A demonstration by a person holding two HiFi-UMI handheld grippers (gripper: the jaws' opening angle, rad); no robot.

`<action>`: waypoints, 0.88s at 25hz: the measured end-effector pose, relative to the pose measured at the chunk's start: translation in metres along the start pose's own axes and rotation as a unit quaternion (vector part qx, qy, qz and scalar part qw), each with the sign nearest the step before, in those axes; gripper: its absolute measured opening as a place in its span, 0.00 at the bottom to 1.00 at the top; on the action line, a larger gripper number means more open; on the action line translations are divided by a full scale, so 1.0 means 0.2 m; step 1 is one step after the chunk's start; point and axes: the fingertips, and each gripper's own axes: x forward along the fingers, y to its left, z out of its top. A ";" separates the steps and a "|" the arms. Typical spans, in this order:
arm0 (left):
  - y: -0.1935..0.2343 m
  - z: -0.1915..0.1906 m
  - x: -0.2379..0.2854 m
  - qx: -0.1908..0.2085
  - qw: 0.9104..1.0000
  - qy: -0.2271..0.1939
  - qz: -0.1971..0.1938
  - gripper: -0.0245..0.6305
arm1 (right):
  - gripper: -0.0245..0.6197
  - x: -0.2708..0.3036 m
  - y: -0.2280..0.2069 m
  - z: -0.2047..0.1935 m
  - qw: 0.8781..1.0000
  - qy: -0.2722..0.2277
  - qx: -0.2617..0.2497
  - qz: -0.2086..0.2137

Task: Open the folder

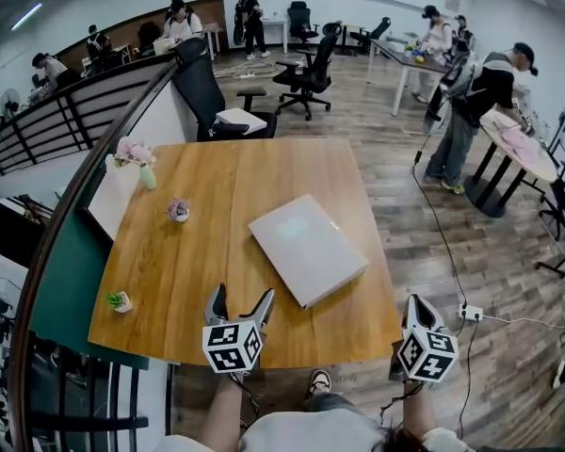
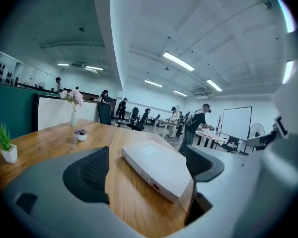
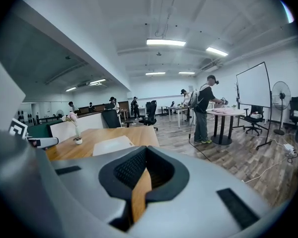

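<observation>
The folder (image 1: 306,248) is a flat grey-white case lying closed on the wooden table (image 1: 188,271), right of the middle. My left gripper (image 1: 237,304) hovers over the table's front edge, open, with nothing between its jaws. In the left gripper view the folder (image 2: 156,167) lies a short way ahead between the spread fingers (image 2: 89,175). My right gripper (image 1: 412,304) is off the table's front right corner, apart from the folder. Its jaws are shut with only a thin slit (image 3: 144,155), and the folder (image 3: 111,145) lies farther off to the left.
A small pot of purple flowers (image 1: 178,211), a vase of pink flowers (image 1: 137,163) and a tiny green plant (image 1: 120,300) stand on the table's left side. An office chair (image 1: 212,97) sits behind the table. A power strip and cable (image 1: 470,313) lie on the floor at right. People stand in the background.
</observation>
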 end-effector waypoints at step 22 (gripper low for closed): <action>-0.31 0.05 0.75 0.031 0.998 0.054 0.016 0.78 | 0.04 0.95 -0.36 0.17 0.997 0.041 0.026 0.052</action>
